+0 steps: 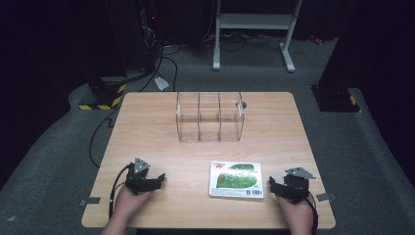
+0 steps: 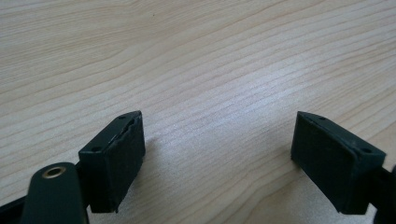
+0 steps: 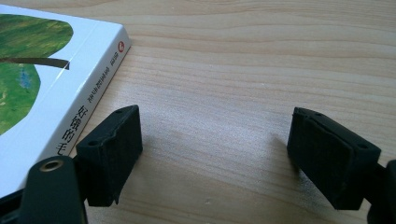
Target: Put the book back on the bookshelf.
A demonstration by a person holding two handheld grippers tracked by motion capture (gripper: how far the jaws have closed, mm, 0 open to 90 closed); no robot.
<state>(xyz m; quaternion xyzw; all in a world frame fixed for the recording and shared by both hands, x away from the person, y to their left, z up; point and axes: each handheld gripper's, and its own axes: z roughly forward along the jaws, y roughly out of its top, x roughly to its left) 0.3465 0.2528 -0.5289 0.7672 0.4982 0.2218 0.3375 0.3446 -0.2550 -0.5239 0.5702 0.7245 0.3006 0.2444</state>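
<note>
Both grippers rest on the desk, jaws wide apart, holding nothing. Right gripper sits just beside the book; left gripper well apart. Book cover cut off in right gripper view.

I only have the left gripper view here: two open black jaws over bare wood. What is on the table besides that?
Observer: A book with a green and white cover lies flat near the front edge, beside the right tongs.
Operator: Are those tongs holding it?
Observer: No. In the right gripper view their jaws stand open over bare wood, the book's spine just beside one jaw.
Operator: Anything farther back?
Observer: A clear rack with three compartments stands at the far middle of the table.
</note>
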